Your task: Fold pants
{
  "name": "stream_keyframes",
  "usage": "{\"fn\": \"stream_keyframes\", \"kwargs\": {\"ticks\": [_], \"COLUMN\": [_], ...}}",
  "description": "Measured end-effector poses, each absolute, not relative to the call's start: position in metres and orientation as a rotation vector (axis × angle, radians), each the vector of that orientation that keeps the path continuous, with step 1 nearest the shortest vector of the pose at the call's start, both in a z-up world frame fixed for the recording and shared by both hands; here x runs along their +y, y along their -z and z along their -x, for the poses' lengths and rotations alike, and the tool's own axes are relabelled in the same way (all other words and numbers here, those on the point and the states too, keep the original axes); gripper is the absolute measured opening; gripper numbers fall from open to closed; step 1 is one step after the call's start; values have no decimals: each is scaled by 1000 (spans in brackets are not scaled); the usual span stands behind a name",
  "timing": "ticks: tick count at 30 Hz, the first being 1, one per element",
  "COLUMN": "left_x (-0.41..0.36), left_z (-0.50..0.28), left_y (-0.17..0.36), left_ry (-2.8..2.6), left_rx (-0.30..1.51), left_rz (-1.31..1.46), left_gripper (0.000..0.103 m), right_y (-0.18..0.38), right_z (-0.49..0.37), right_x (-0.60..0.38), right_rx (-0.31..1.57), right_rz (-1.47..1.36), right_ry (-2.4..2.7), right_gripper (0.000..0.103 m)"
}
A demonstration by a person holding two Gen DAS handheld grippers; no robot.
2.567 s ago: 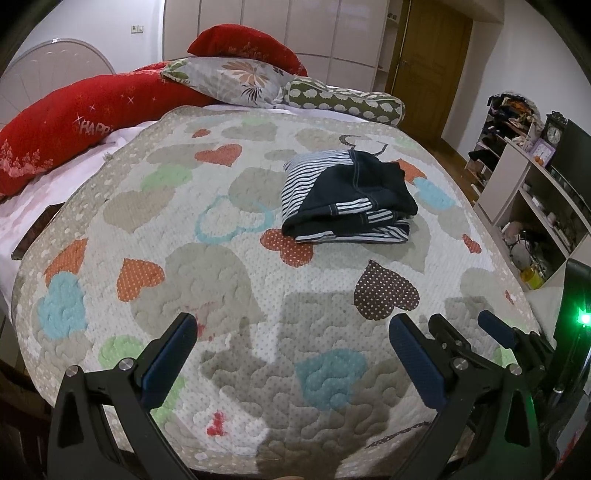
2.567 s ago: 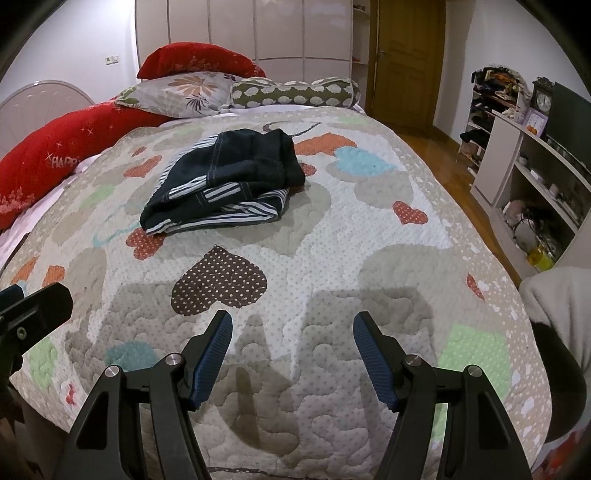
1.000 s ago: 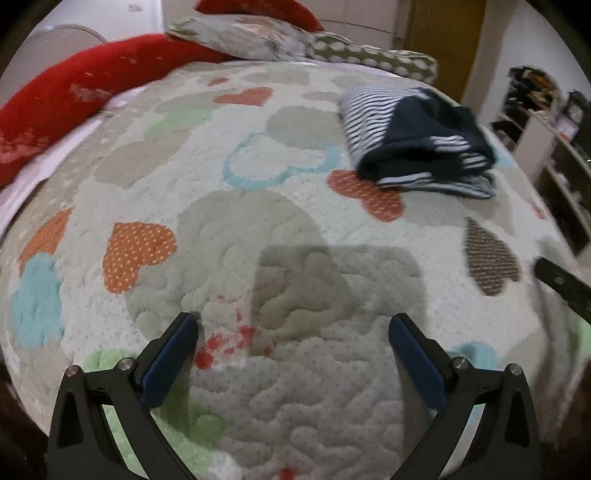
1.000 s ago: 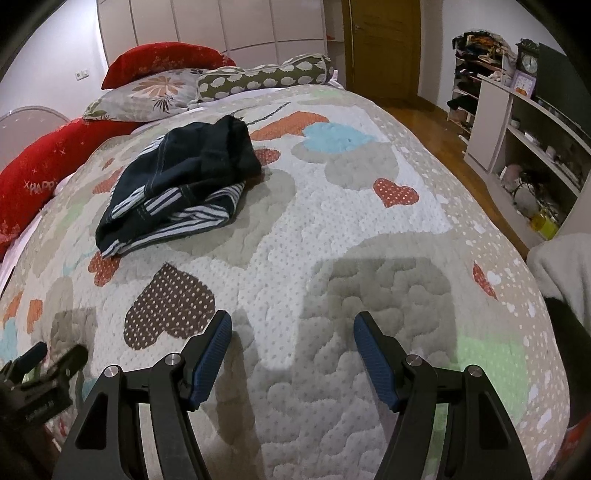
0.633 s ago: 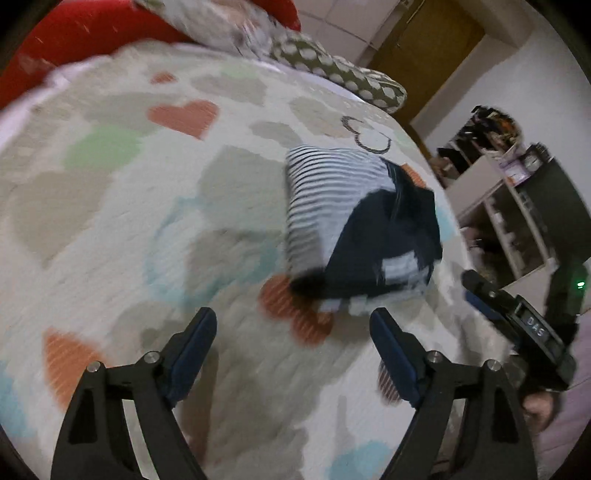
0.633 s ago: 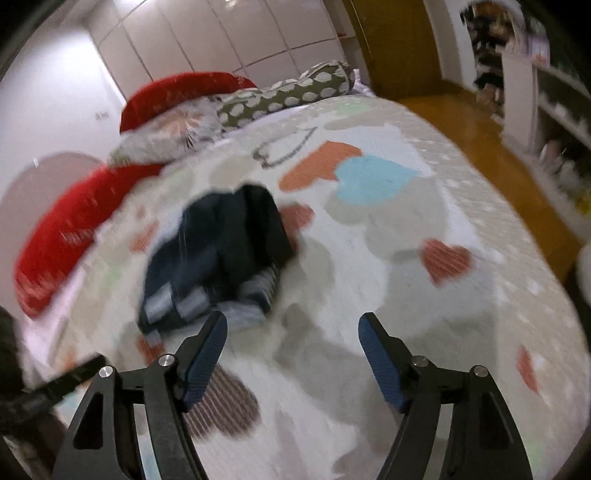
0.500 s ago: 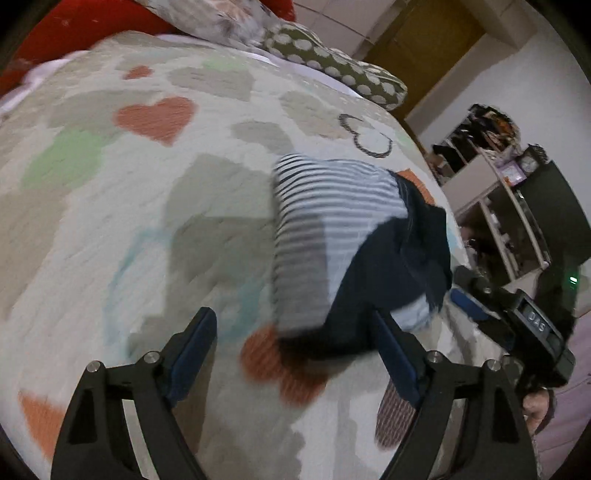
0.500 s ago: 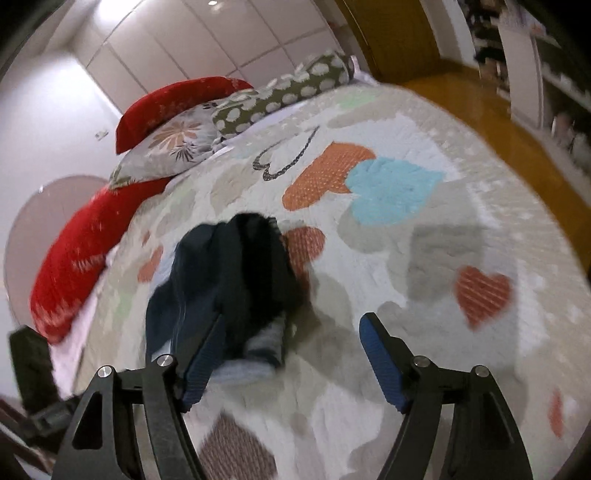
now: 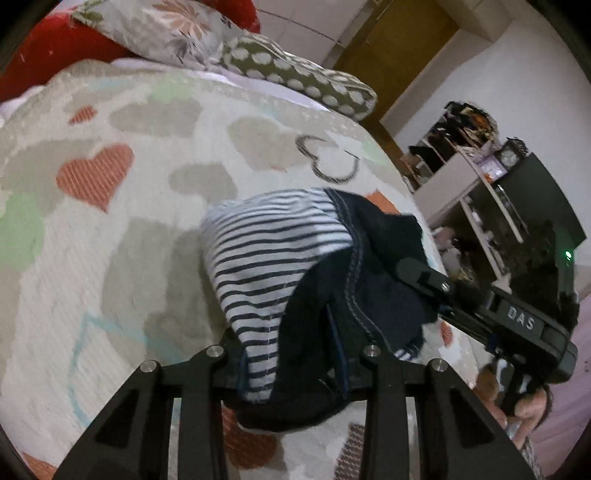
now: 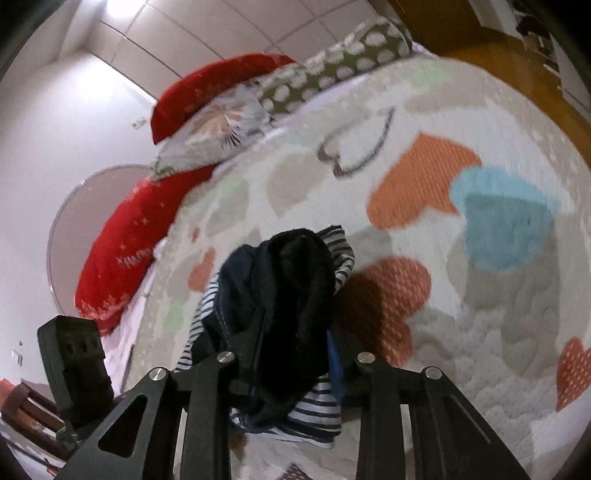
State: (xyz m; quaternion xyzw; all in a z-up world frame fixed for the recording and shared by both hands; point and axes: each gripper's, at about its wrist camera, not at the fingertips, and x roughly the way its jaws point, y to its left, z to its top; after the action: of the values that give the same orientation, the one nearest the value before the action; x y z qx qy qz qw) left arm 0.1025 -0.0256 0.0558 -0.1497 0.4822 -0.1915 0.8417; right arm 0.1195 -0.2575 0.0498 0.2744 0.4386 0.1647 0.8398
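Observation:
The pants (image 9: 295, 280) are a bunched bundle of dark navy cloth with a white-and-navy striped lining, lying on the heart-patterned quilt (image 9: 110, 229). My left gripper (image 9: 295, 365) is shut on the near edge of the bundle, cloth filling the gap between its fingers. My right gripper (image 10: 291, 373) is shut on the other side of the pants (image 10: 288, 295), with dark cloth bulging up between its fingers. The right gripper also shows in the left wrist view (image 9: 480, 310), touching the bundle's right side. The fingertips of both are hidden in cloth.
Red pillows (image 10: 140, 229), a floral pillow (image 9: 184, 33) and a spotted bolster (image 9: 295, 77) lie at the head of the bed. A shelf unit (image 9: 480, 184) and a wooden door (image 9: 399, 48) stand beyond the bed's right edge.
Both grippers moved in from the bed's near edge to the pants and closed on them, one on each side. The bundle now sits bunched up between them.

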Motion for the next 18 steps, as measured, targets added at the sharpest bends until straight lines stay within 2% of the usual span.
{"fn": "stream_keyframes", "kwargs": {"ticks": [2, 3, 4, 7, 9, 12, 15, 18], "left_x": [-25, -25, -23, -9, 1, 18, 36, 45], "left_z": [-108, -110, -110, -97, -85, -54, -24, -3], "left_y": [-46, -39, -33, -30, -39, -58, -66, -63], "left_ry": [352, 330, 310, 318, 307, 224, 155, 149], "left_rx": [1057, 1081, 1101, 1110, 1086, 998, 940, 933], "left_rz": [291, 283, 287, 364, 372, 341, 364, 415], "left_gripper": [45, 58, 64, 64, 65, 73, 75, 75], "right_y": [-49, -43, -36, -12, -12, -38, -78, -94], "right_z": [-123, -124, -125, -121, -115, -105, -97, -104], "right_x": [-258, -258, -259, -271, -278, -282, -270, -241], "right_rx": [929, 946, 963, 1001, 986, 926, 828, 817], "right_rz": [-576, -575, -569, -597, -643, -581, -485, -481], "right_ry": [-333, -312, -285, -199, -203, -159, -183, -280], "right_gripper": [31, 33, 33, 60, 60, 60, 60, 57]}}
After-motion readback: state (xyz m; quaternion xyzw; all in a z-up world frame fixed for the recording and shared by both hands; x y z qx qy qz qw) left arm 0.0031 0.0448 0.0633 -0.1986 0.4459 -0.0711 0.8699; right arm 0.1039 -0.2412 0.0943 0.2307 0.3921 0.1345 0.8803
